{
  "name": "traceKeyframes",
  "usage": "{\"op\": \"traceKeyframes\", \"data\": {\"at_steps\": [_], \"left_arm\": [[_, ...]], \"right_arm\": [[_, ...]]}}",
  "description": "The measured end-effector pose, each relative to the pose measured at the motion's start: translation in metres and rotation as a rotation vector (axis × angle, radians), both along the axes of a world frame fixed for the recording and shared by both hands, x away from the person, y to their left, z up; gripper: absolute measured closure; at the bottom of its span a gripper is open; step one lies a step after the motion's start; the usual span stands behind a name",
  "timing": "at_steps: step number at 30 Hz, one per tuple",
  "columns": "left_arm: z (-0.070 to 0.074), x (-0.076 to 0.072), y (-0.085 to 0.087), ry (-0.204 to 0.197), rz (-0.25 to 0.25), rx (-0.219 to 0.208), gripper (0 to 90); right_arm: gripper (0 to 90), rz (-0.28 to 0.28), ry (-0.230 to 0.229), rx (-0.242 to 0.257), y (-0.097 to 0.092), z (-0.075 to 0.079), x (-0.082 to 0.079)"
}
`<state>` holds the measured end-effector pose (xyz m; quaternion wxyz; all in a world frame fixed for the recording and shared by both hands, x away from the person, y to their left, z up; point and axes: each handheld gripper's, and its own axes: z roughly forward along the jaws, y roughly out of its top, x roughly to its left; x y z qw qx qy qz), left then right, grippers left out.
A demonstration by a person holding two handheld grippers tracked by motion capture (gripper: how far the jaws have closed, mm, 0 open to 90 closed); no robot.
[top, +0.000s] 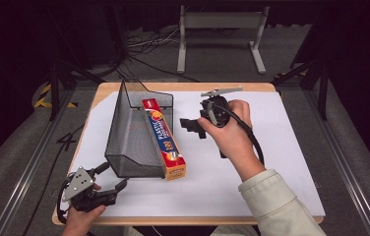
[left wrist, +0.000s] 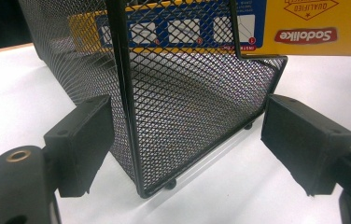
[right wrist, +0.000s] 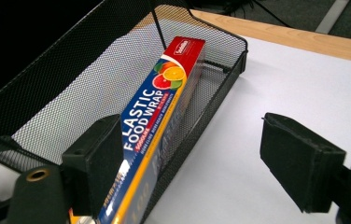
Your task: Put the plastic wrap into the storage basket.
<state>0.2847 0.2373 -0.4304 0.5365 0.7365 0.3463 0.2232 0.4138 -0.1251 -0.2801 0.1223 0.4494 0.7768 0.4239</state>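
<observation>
A black wire-mesh basket (top: 131, 132) stands left of centre on the white sheet. A long plastic food wrap box (top: 164, 138) lies inside along the basket's right wall, its yellow near end sticking out past the near rim. My left gripper (top: 111, 177) is open at the table's near left, its jaws either side of the basket's near corner (left wrist: 136, 140) without touching it. The box end (left wrist: 304, 23) hangs above that corner. My right gripper (top: 193, 127) is open just right of the box, empty; its left jaw is close beside the box (right wrist: 164, 98) and basket (right wrist: 61, 88).
The white sheet (top: 271, 147) covers a wooden table (top: 188, 87), with bare sheet to the right of the hand. Beyond the far edge are a grey metal stand (top: 220, 34) and cables on the floor. Rails run along both sides of the table.
</observation>
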Motion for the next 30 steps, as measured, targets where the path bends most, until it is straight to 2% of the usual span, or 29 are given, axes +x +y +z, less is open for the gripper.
{"op": "traceKeyframes", "data": {"at_steps": [6, 7, 11, 15, 16, 17, 19, 22, 27, 30], "left_arm": [[0.0, 0.0, 0.001, 0.007, 0.003, -0.003, 18.0], [0.0, 0.0, 0.001, 0.007, 0.003, -0.003, 17.9], [0.0, 0.0, 0.0, 0.008, 0.002, 0.003, 18.0], [0.0, 0.0, 0.001, 0.004, 0.006, 0.002, 17.9], [-0.001, 0.0, 0.001, 0.008, 0.009, -0.006, 17.9], [-0.001, 0.0, 0.002, 0.008, 0.01, -0.008, 17.9], [-0.001, 0.0, 0.001, 0.009, 0.009, -0.004, 17.9], [-0.001, 0.0, 0.0, 0.009, 0.007, -0.002, 17.9], [-0.001, 0.0, 0.0, 0.011, 0.009, -0.001, 17.9], [-0.002, 0.0, 0.001, 0.011, 0.006, 0.006, 17.9]], "right_arm": [[22.5, -0.01, -0.033, 0.003, -0.03, 0.004, -0.009], [22.5, -0.01, -0.033, 0.003, -0.03, 0.004, -0.009], [22.5, -0.029, -0.048, 0.014, -0.058, 0.002, -0.016], [22.4, 0.007, -0.116, -0.01, -0.08, -0.004, -0.022], [22.4, 0.007, -0.116, -0.01, -0.08, -0.004, -0.022], [22.4, 0.015, -0.132, -0.026, -0.087, -0.006, -0.025], [22.4, 0.024, -0.17, -0.023, -0.103, -0.012, -0.03], [22.3, 0.028, -0.197, -0.02, -0.118, -0.021, -0.036], [21.5, 0.034, -0.216, -0.043, -0.134, -0.04, -0.042], [21.5, 0.022, -0.212, -0.038, -0.142, -0.054, -0.043]]}}
